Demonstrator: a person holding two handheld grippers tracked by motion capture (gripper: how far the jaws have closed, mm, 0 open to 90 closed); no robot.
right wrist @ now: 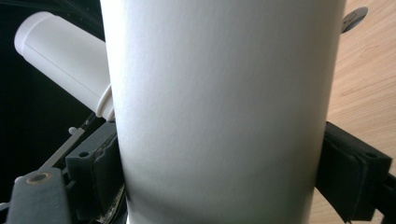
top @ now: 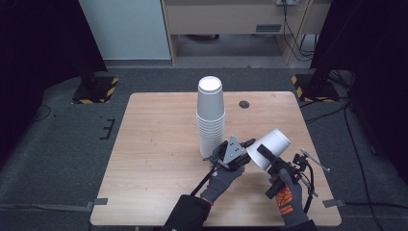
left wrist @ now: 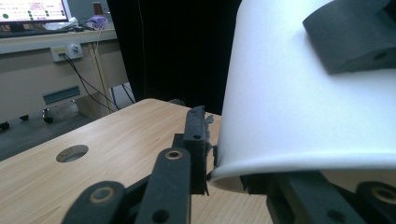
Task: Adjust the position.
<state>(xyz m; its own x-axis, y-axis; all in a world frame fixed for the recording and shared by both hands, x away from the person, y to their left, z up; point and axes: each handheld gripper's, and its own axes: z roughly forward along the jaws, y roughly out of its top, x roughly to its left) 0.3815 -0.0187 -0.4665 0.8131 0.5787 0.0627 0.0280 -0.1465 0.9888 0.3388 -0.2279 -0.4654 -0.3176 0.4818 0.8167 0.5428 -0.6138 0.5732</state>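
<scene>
A white paper cup (top: 272, 147) hangs tilted over the table's front right, bottom end up and away from me. My right gripper (top: 263, 154) is shut on its wall. In the right gripper view the cup (right wrist: 224, 102) sits between both black pads (right wrist: 352, 172). My left gripper (top: 249, 144) meets the cup's open end from the left. In the left gripper view the rim of the cup (left wrist: 299, 93) lies between the jaws of my left gripper (left wrist: 233, 172), with one finger (left wrist: 196, 140) pressed against the rim from outside. A tall stack of white cups (top: 210, 115) stands upside down at the table's middle.
The wooden table (top: 159, 144) has a round cable hole (top: 244, 104) at the back right. Yellow-and-black striped stand bases (top: 96, 89) sit on the floor beyond both back corners. Cables trail on the floor at the right, and the cup stack (right wrist: 60, 60) stands close to the left gripper.
</scene>
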